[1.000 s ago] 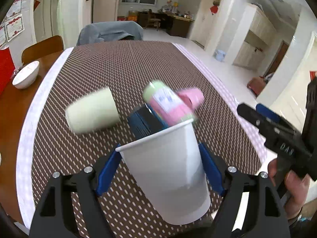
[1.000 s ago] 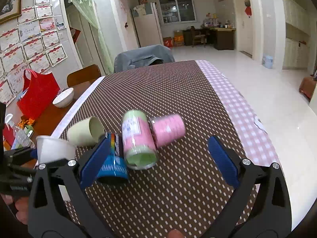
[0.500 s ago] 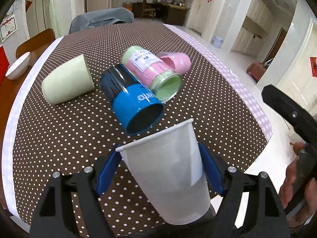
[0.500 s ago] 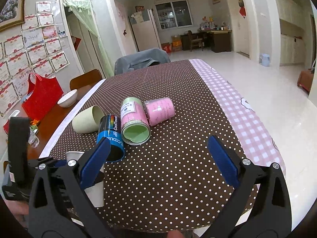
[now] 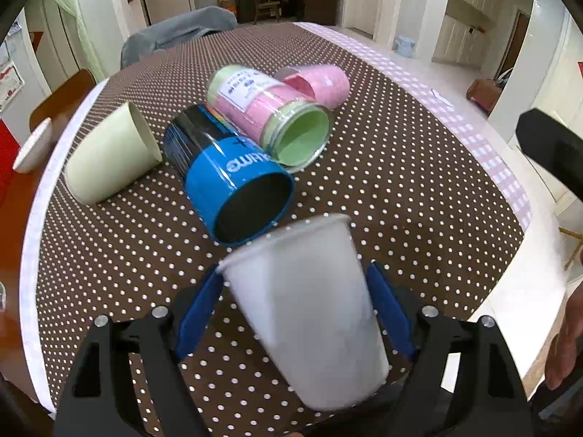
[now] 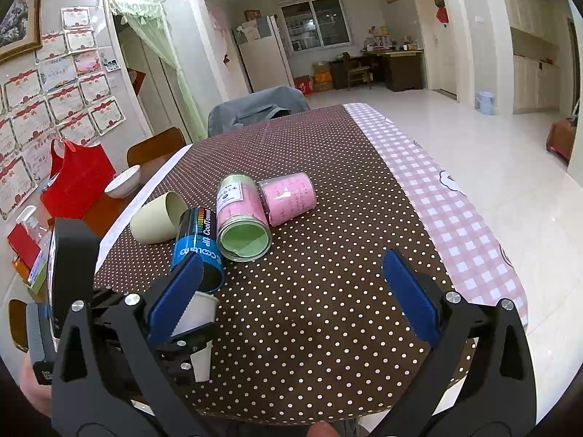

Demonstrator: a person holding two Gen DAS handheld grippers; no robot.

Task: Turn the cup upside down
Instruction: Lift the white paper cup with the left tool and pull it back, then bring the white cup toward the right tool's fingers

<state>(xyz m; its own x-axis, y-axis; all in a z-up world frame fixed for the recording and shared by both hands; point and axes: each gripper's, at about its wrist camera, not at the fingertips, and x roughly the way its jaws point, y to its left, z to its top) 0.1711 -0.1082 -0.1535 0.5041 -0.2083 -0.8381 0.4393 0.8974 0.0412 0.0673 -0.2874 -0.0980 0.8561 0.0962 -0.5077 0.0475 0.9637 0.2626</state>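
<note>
Near the front table edge: white paper cup (image 5: 306, 306) tilted, mouth toward the cans, over the dotted tablecloth (image 5: 382, 167) | left gripper (image 5: 295, 313) clamps cup sides with blue pads | right gripper (image 6: 291, 298) spread wide, holding nothing | blue can (image 5: 233, 185), green-pink can (image 5: 277, 116), pink tub (image 5: 320, 80), pale cup (image 5: 109, 156) lie on their sides beyond

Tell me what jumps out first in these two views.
The white paper cup fills the foreground of the left wrist view, clamped between the left gripper fingers, mouth tipped toward the table. Just beyond it, four containers lie on their sides in a cluster on the dotted brown tablecloth: a blue can, a pink-and-green jar, a pink cup and a pale green cup. The right gripper hangs open and empty.
</note>
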